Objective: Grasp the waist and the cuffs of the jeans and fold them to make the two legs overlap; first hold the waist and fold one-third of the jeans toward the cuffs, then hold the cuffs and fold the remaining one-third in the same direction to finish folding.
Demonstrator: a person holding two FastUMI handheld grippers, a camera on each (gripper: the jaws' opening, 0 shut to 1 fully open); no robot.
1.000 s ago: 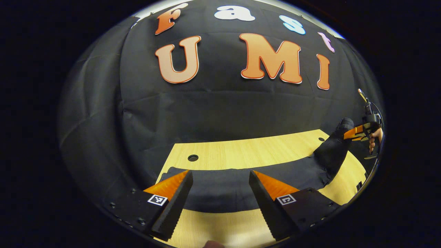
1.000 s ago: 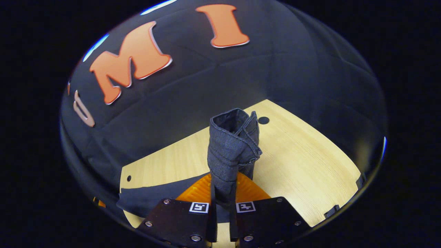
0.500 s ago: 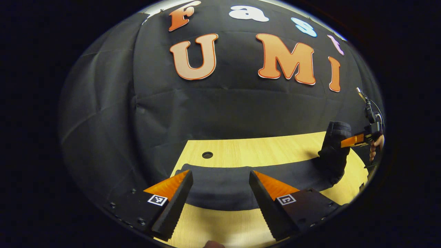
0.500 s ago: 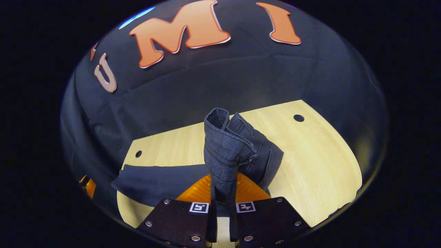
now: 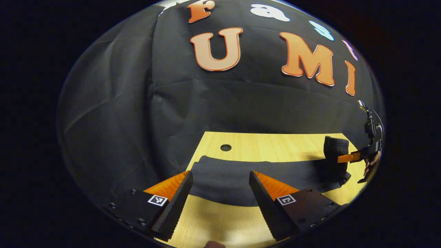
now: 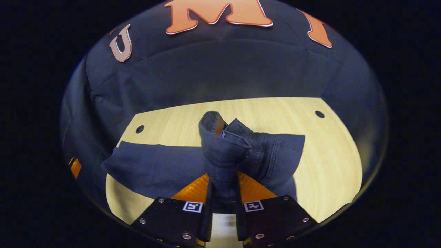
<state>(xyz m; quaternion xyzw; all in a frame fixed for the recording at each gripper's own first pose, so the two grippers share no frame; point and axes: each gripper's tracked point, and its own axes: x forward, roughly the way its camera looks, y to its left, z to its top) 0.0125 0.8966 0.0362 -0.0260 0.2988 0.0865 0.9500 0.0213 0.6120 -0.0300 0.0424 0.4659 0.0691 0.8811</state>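
The 1 pair of jeans (image 6: 155, 168) lies flat on the table (image 6: 330, 155), its long axis running sideways across my 2 grippers. My right gripper (image 6: 223, 193) pinches the bunched waist (image 6: 220, 144), so it is nearer that end. My left gripper (image 5: 220, 196), jaws spread and holding nothing, hovers over the cuffs (image 5: 206, 172) just ahead. The table has 2 holes.

Light wood table (image 5: 275, 146), holes; black cloth wall (image 5: 137, 113).
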